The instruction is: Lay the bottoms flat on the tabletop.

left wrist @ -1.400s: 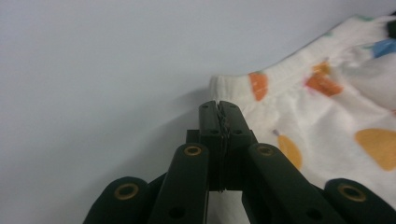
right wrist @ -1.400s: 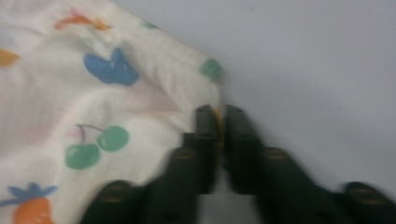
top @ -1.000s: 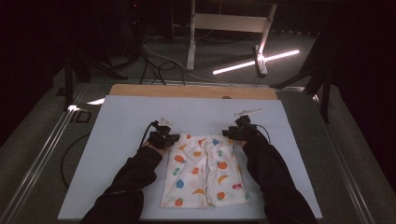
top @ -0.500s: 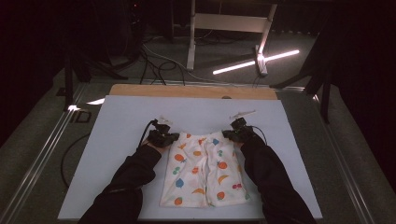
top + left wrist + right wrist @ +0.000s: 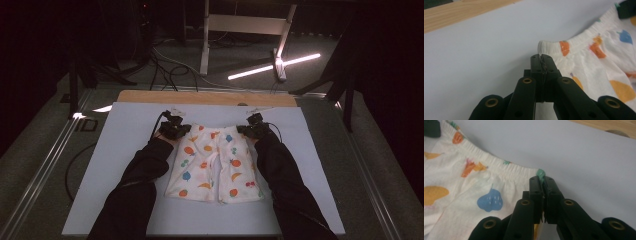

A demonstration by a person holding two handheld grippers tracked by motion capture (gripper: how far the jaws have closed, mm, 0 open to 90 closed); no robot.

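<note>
The left gripper has its jaws pressed together at the near-left corner of the shorts' waistband; a sliver of cloth seems pinched between them, and the elastic hem rises just beyond the tips. The right gripper is likewise clamped, jaws together on the opposite waistband corner, where a green print sits right at the tips.

In the high view the left gripper and right gripper hold the far edge of the shorts, one at each corner, with the person's dark sleeves running back along both sides of the garment. The shorts lie flat, legs toward the person, waistband away, on a white sheet near its middle.

Bare sheet lies left of the left gripper and right of the right gripper, wide on both sides. Beyond the waistband a narrower strip of sheet runs to a wood edge of the table. The leg hems stop short of the sheet's near edge.
</note>
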